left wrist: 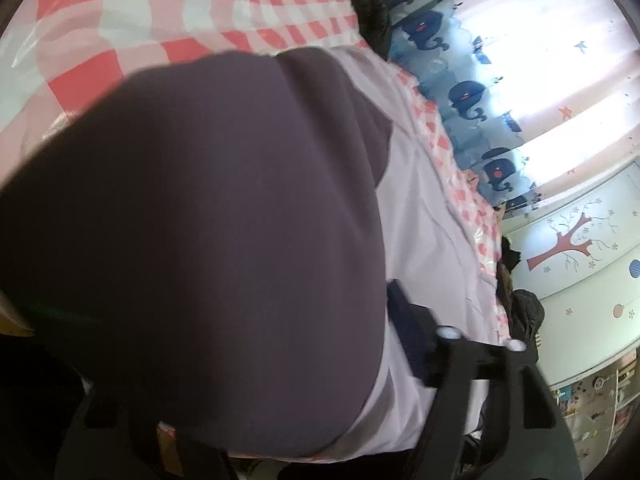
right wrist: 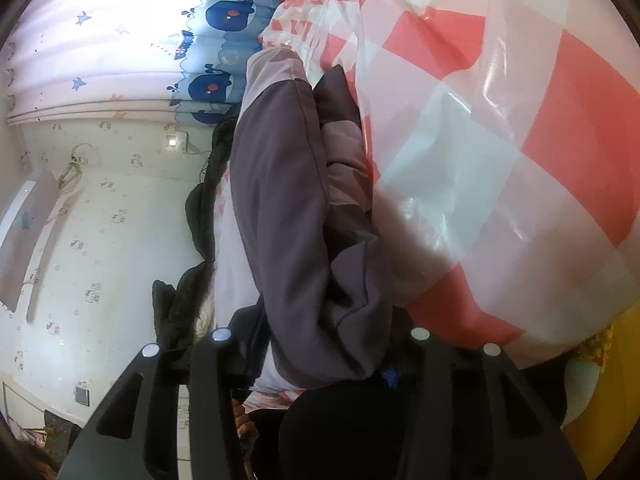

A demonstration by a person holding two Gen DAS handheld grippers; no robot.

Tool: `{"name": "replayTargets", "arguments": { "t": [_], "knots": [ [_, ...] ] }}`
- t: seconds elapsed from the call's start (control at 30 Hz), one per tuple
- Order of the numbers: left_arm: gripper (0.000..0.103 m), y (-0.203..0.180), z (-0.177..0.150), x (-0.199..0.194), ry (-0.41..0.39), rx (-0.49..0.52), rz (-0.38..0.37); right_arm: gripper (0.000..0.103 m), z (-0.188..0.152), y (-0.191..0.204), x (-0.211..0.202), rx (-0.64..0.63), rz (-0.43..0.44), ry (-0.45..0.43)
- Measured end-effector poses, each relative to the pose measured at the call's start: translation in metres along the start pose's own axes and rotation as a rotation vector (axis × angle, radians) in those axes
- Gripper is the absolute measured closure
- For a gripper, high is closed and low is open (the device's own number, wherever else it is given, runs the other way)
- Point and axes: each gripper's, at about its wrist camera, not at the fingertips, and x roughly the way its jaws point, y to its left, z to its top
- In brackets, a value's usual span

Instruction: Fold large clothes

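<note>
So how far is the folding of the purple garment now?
Partly done: the purple and lilac garment lies doubled in layers on the checked red and white sheet. In hand: a bunched end sits between the right tool fingers; whether they pinch it is unclear. Left: flattening the bundle and final folds.

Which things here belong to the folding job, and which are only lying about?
Job:
purple garment
checked cover under it
left gripper
right gripper

Lying about:
whale curtain
tree sticker
dark clothes
</note>
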Motion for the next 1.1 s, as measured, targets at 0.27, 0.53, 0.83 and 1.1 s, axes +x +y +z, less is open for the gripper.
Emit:
{"name": "replayTargets", "arguments": {
  "t": [0.27, 0.53, 0.83, 1.1],
  "knots": [
    [0.046, 0.029, 0.001, 0.002, 0.035, -0.033, -0.082, 0.043, -0.003, 0.005, -0.047, 0.01, -0.136, -0.16],
    [0.03, 0.038, 0.005, 0.007, 0.004, -0.126, -0.133, 0.028, 0.022, 0.176, 0.028, -0.557, -0.412, -0.23],
    [0.065, 0.012, -0.003, -0.002, -0.077, 0.118, -0.136, 0.019, 0.037, 0.217, 0.323, -0.798, -0.639, 0.089],
    [0.048, 0.033, 0.011, -0.001, -0.04, -0.012, -0.139, 0.019, 0.029, 0.243, 0.331, -0.954, -0.728, 0.043]
  ]
}}
